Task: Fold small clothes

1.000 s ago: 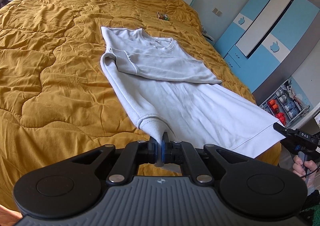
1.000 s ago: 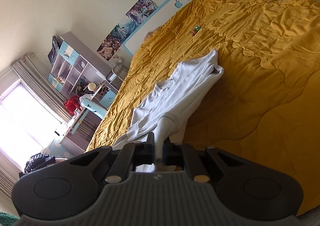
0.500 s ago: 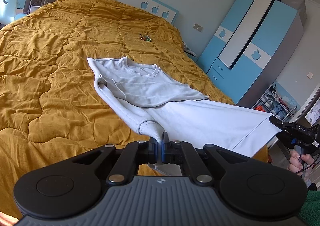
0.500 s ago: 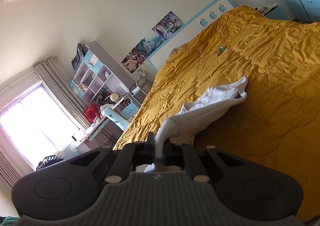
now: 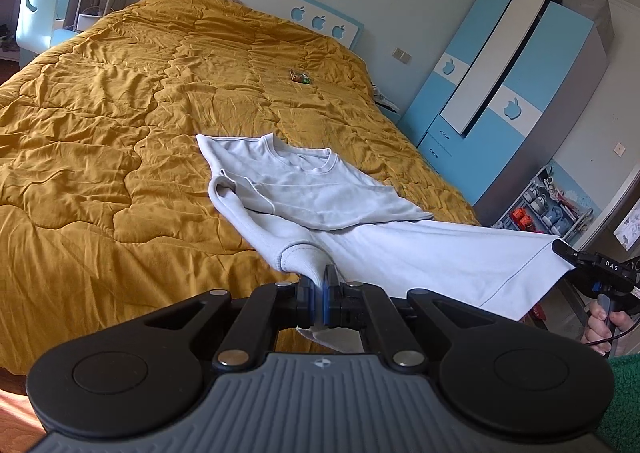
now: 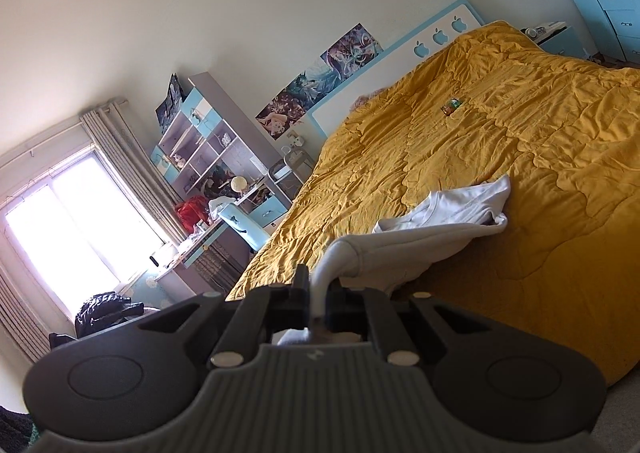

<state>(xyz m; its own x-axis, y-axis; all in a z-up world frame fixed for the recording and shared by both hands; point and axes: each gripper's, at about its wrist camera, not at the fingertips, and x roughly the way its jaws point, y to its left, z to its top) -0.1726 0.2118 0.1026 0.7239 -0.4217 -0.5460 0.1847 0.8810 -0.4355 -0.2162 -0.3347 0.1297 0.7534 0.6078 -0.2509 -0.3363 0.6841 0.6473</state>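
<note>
Shirt [image 5: 320,193] lies collar-end on the bed [image 5: 100,133], its hem lifted off it, clamped in left tongs [image 5: 319,295] and right tongs [image 6: 319,299]; uneven tension between the two corners could drag the folded sleeves out of place

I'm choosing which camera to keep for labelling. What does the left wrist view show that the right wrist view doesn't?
Only the left wrist view shows the right gripper from outside, clamped on a hem corner, the shirt's collar and a sleeve folded across the chest, and the blue wardrobe's doors.

Only the right wrist view shows the window and the desk shelves.

Both show the white shirt, each view's own gripper pinching it, the mustard quilt and a small packet.
</note>
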